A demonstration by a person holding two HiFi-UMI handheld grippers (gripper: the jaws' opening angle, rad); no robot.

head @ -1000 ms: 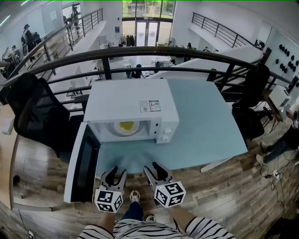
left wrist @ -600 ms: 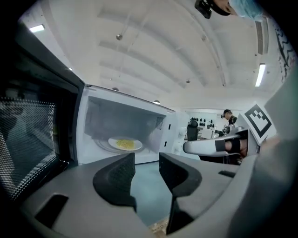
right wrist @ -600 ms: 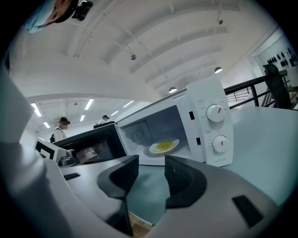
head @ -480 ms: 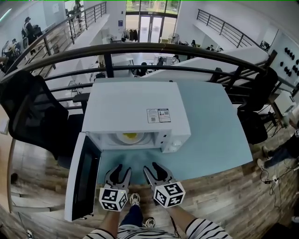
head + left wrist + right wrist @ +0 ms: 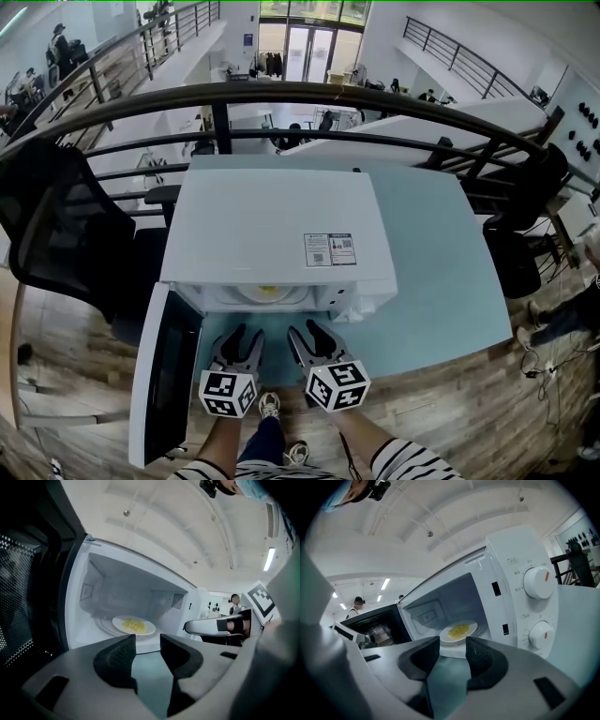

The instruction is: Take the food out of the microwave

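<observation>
A white microwave point(image 5: 272, 225) stands on the pale blue table point(image 5: 441, 253), its door point(image 5: 169, 370) swung open to the left. Inside, a white plate point(image 5: 133, 626) of yellow food point(image 5: 459, 630) rests on the turntable; from the head view only a sliver of the food point(image 5: 266, 290) shows under the top edge. My left gripper point(image 5: 242, 339) and right gripper point(image 5: 306, 336) hover side by side just in front of the cavity, both open with nothing between the jaws. In the left gripper view the left gripper point(image 5: 147, 645) points at the plate; in the right gripper view the right gripper point(image 5: 453, 648) does the same.
The open door stands at my left. The microwave's control panel with two knobs point(image 5: 538, 582) is to the right of the cavity. A black office chair point(image 5: 66, 234) stands left of the table, a dark railing point(image 5: 281, 94) behind it.
Both grippers have moved forward toward the open microwave, which now fills more of the head view and hides most of the plate under its top.
</observation>
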